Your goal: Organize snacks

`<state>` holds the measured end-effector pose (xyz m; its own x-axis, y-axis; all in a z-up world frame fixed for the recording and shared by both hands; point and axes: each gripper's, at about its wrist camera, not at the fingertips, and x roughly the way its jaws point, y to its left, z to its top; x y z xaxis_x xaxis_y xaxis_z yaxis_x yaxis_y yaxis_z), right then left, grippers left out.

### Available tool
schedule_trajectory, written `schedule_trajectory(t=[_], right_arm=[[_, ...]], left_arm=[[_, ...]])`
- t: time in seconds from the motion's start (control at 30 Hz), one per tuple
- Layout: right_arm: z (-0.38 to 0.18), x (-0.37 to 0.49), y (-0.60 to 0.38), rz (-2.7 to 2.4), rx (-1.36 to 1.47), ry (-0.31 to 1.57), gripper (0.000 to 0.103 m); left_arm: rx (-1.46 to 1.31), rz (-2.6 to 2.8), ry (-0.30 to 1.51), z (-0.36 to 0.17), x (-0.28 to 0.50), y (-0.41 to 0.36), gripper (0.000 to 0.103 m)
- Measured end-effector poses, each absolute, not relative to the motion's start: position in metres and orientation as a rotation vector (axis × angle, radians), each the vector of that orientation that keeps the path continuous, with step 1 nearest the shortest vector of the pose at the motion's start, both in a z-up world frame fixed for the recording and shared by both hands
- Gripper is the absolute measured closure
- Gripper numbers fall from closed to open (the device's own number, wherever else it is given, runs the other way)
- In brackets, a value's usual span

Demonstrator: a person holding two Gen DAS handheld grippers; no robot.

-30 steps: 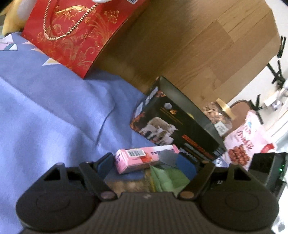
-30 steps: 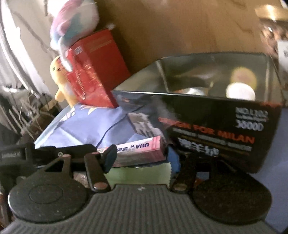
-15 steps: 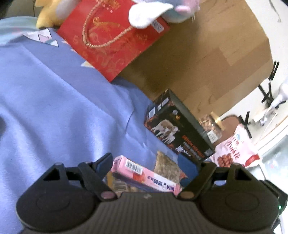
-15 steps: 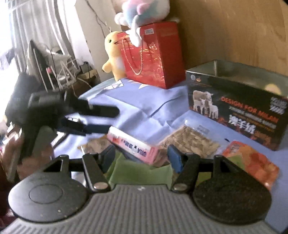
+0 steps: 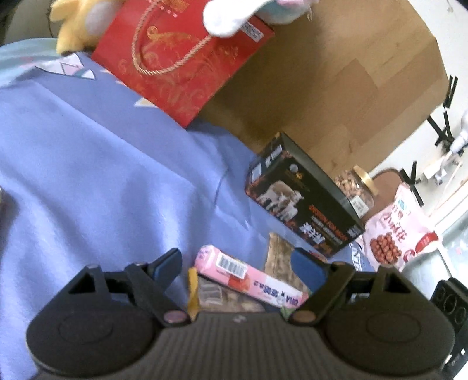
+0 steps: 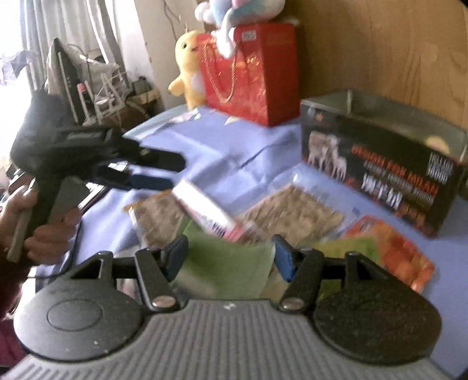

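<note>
Since half a second earlier, both grippers had drawn back a little from the snack pile, and the pink box [image 5: 251, 277] showed its barcode end more squarely in the left wrist view. The left gripper [image 5: 238, 263] hovered over the blue cloth [image 5: 102, 175] with its fingers spread wide and nothing between them; the pink box lay just beyond, below the gap, resting across a brownish snack packet [image 5: 278, 257]. The right gripper [image 6: 229, 255] was likewise released, fingers apart, above a green packet [image 6: 225, 269].

Behind the pile stood the black open-topped box [image 5: 304, 204], and beyond it a jar of nuts [image 5: 354, 187] and a pink bag of red snacks [image 5: 397, 231]. A red gift bag [image 5: 181, 55] sat at the far side against the wooden panel [image 5: 336, 73], with a yellow plush toy [image 5: 76, 26] beside it.

Only the right wrist view showed the left gripper from outside [image 6: 155, 169], held in the person's hand [image 6: 44, 231] above the cloth's left edge, and an orange packet [image 6: 392, 251] lying in front of the black box [image 6: 380, 172]. The jar and pink bag appeared only in the left wrist view. The pink box [image 6: 210, 213] looked blurred in the right wrist view.
</note>
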<state>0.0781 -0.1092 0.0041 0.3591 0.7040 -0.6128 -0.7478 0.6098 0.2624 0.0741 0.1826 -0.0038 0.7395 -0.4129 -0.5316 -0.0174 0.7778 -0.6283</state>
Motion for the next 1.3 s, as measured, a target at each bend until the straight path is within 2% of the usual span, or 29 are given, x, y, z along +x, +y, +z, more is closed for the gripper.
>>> schedule_trajectory(t=[0.07, 0.2, 0.43, 0.5, 0.57, 0.67, 0.8, 1.3], right_arm=[[-0.002, 0.069, -0.112, 0.982, -0.045, 0.821, 0.038], [0.004, 0.049, -0.117, 1.072, -0.077, 0.818, 0.038], [0.023, 0.058, -0.138, 0.914, -0.07, 0.679, 0.04], [0.026, 0.066, -0.142, 0.869, -0.058, 0.648, 0.047], [0.025, 0.073, -0.141, 0.86, -0.059, 0.664, 0.069], [0.015, 0.074, -0.127, 0.896, -0.1, 0.7, 0.079], [0.007, 0.065, -0.111, 0.927, -0.155, 0.684, 0.079], [0.003, 0.086, -0.11, 0.934, 0.019, 0.797, 0.076]], left_arm=[[-0.637, -0.245, 0.72, -0.004, 0.074, 0.178, 0.018], [-0.637, -0.257, 0.719, -0.003, 0.072, 0.177, 0.018], [-0.632, -0.24, 0.711, -0.001, 0.074, 0.179, 0.018], [-0.628, -0.232, 0.707, 0.0, 0.076, 0.181, 0.018], [-0.622, -0.231, 0.703, 0.0, 0.077, 0.181, 0.018], [-0.608, -0.235, 0.705, 0.0, 0.08, 0.178, 0.018], [-0.591, -0.24, 0.717, -0.002, 0.082, 0.174, 0.018], [-0.526, -0.25, 0.733, -0.003, 0.087, 0.16, 0.018]])
